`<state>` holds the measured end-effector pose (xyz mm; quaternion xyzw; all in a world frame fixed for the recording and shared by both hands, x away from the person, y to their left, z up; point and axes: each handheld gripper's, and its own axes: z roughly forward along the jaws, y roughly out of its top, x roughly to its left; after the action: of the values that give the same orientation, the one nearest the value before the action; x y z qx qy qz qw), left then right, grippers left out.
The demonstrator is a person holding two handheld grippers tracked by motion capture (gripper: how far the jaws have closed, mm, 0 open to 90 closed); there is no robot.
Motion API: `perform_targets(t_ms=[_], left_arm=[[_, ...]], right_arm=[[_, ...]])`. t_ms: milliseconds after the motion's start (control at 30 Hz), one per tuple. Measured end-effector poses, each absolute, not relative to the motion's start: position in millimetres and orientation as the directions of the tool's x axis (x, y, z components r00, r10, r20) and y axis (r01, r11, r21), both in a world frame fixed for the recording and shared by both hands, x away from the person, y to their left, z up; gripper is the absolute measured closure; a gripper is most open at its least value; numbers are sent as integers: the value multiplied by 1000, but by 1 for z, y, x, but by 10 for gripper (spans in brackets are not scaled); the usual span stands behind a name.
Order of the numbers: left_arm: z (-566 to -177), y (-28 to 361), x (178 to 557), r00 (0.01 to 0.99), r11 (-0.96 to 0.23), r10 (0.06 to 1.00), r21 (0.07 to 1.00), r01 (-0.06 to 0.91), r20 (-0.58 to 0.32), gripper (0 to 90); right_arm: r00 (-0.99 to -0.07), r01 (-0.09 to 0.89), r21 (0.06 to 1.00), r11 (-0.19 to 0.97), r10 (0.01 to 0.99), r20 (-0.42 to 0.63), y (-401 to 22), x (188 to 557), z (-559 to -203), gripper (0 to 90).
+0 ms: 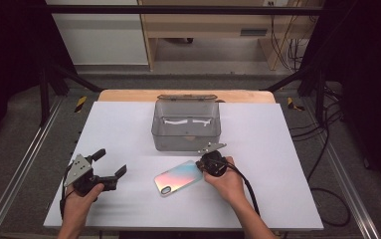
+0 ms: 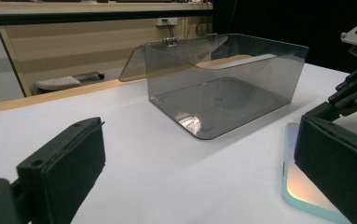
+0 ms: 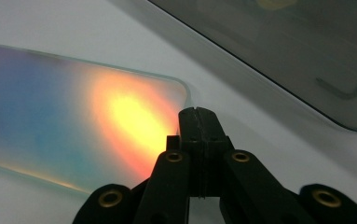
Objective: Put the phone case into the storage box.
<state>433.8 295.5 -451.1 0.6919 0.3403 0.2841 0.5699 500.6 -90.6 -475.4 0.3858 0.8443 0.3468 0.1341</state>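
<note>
Right gripper view: right gripper (image 3: 198, 112) pressed together over phone case (image 3: 73, 112).

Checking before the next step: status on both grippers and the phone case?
Left gripper open, resting on table. Right gripper shut, tips at the iridescent phone case edge, no grip visible. Open grey box just behind; nothing between.

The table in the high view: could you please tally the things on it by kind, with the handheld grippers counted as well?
Iridescent phone case: 1
Smoky clear plastic box with its hinged lid open: 1
Handheld grippers: 2, the left gripper with jaws apart, the right gripper with jaws together at the case's edge
Total: 4
</note>
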Motion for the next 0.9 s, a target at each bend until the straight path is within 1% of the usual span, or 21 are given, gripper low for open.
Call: perform_targets(t_ms=[500,700,800,900], left_arm=[[-451,293,434,613,-131,790,979,154,9,20],[-451,293,433,617,-135,787,979,156,10,19],[-451,292,433,619,-137,785,978,157,11,20],[-451,291,433,626,-142,779,976,165,8,20]], right_arm=[[-685,550,703,451,725,72,-72,499,-476,900],[-692,544,705,456,719,69,-67,498,-477,900],[-683,543,712,445,727,67,-69,497,-475,900],[-666,523,758,389,742,79,-82,492,-465,860]])
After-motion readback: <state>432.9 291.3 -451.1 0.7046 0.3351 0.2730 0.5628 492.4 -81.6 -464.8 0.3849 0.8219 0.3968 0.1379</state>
